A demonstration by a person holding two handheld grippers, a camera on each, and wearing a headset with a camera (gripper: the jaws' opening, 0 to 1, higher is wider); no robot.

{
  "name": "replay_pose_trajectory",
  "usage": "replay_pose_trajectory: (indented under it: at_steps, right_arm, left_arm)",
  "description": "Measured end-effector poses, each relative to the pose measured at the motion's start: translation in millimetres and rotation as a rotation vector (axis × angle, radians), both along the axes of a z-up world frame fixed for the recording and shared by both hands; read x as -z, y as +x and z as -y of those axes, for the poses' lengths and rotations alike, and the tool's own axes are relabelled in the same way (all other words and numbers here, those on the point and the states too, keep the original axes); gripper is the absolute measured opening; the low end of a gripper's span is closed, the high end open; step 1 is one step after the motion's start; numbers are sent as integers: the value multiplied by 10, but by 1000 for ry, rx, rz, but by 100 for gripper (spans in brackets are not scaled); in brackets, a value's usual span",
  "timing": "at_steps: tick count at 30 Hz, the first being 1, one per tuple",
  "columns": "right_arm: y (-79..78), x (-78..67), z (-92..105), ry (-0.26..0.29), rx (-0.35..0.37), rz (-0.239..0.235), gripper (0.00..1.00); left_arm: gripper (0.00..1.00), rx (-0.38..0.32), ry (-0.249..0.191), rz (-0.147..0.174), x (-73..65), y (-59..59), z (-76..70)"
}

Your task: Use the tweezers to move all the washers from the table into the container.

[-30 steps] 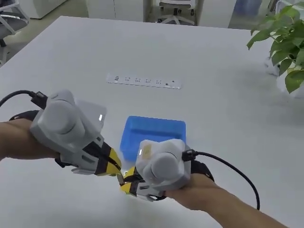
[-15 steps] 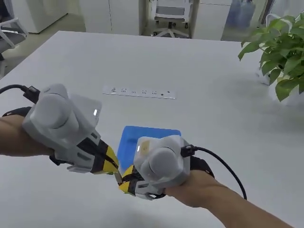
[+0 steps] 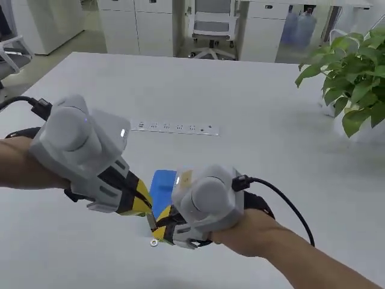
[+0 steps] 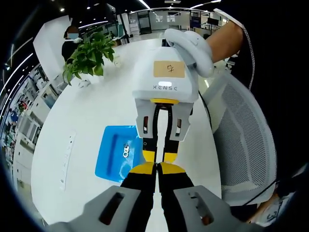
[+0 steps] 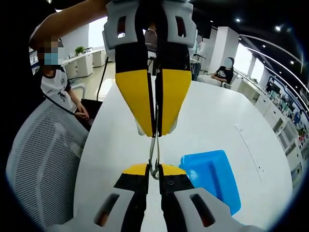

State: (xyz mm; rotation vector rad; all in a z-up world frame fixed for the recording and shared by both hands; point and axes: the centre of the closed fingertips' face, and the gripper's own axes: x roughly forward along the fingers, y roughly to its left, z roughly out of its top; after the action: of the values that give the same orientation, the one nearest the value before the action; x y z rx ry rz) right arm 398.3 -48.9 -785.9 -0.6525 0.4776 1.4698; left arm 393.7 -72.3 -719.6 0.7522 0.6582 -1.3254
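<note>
My left gripper [image 3: 148, 211] and right gripper [image 3: 156, 227] meet tip to tip over the white table's near side. Thin metal tweezers [image 5: 154, 145] run between them. The right gripper [image 5: 153, 170] is shut on one end, and the left gripper [image 5: 157, 131] comes down from above, shut on the other end. Seen from the left gripper [image 4: 157, 167], the right gripper [image 4: 161, 155] faces it head-on. One washer [image 3: 154, 242] lies on the table just below the tips. The blue container [image 3: 161, 182] sits behind them, half hidden; it holds washers [image 4: 126, 151].
A white power strip [image 3: 174, 127] lies across the table's middle. A potted plant [image 3: 355, 78] stands at the far right edge. A mesh office chair [image 4: 246, 145] is at the near table edge. People sit in the background [image 5: 222, 72].
The head camera has tilted up. The grippers stay tip to tip and hide more of the container. A washer now shows on the table beneath their tips.
</note>
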Motion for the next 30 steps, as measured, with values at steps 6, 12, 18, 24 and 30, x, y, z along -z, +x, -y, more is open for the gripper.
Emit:
replay_pose_trajectory:
  at_steps: [6, 12, 18, 24, 30]
  right_arm:
    - [137, -105, 36, 9, 14, 15, 10]
    - [271, -152, 70, 10, 27, 25, 10]
    - [393, -135, 102, 6, 36, 25, 10]
    - [507, -93, 123, 5, 42, 20, 10]
    - [647, 4, 145, 7, 49, 0, 10]
  left_arm:
    - [6, 13, 1, 20, -104, 123, 41]
    - [6, 28, 3, 35, -153, 255, 79]
    - [6, 40, 0, 35, -136, 375, 105]
    - [6, 46, -3, 38, -93, 483, 130]
    - [6, 49, -5, 38, 3, 622, 150]
